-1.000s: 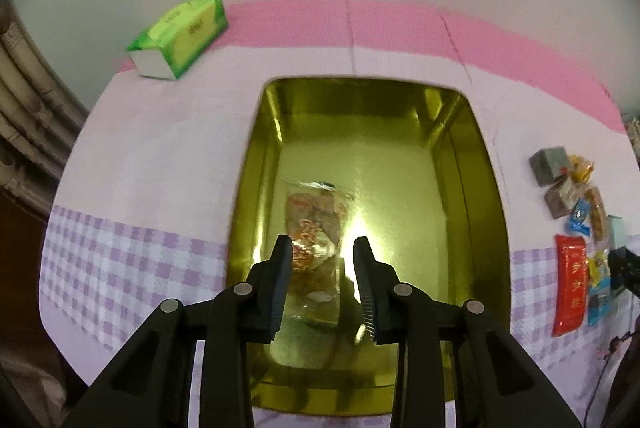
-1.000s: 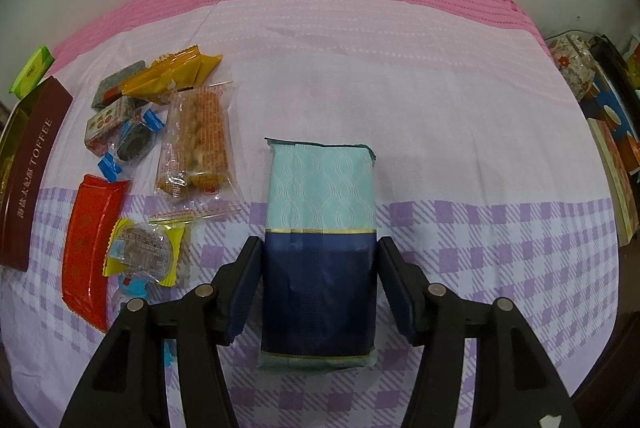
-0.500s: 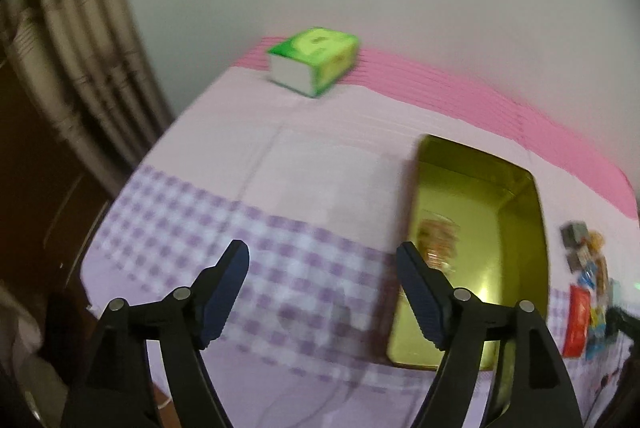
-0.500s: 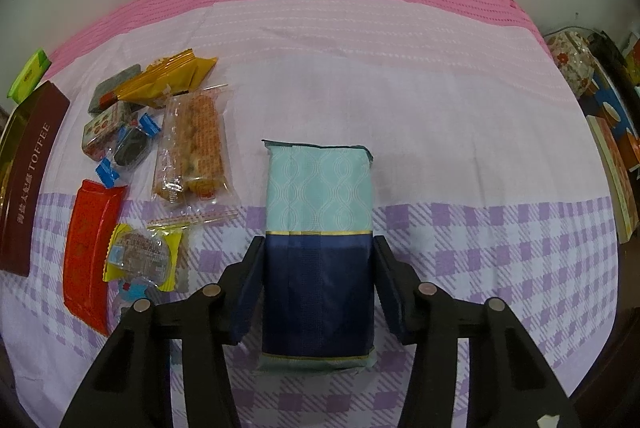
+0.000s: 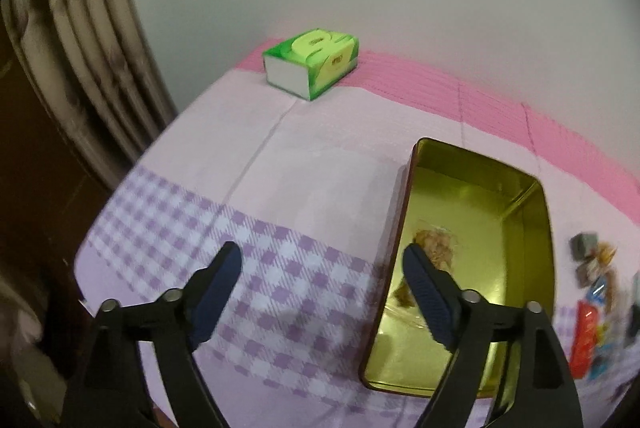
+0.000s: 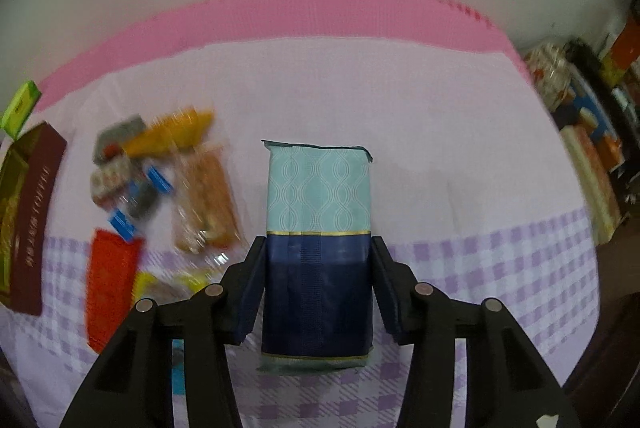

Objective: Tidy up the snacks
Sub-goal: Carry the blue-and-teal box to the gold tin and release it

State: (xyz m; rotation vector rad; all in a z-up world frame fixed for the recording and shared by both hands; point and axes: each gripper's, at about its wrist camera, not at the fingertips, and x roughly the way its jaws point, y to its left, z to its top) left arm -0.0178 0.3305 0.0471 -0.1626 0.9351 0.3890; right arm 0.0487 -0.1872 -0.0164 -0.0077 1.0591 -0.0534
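The right tool is clamped on a tall packet, its pads pressed flat against the two dark sides. The jaws have just been closing, with the packet between them. Gripping low on the navy half looks sensible: the stiffer bottom should keep the packet from folding when carried, and the pale upper half stays free to lead into a container.

The packet sits in the middle of the right wrist view. It is pale mint with a wavy embossed pattern above, deep navy below, a thin gold band dividing the two and another gold line near the bottom edge. Its top seam is a little ragged.

The remaining snacks lie loose at centre left of that view: a red wrapper, an orange pack, a clear bag of golden pieces and small blue-ended sweets, all blurred. They are grouped beside the tin, probably so each can be reached in turn.

The left tool stands wide with nothing in it; its jaws have just been opening. It hangs over the checked cloth of the counter, just left of the gold tin in the lower right of the left wrist view. One clear snack bag lies in the tin, so sorting seems barely begun. A green tissue box sits well apart, at upper centre.
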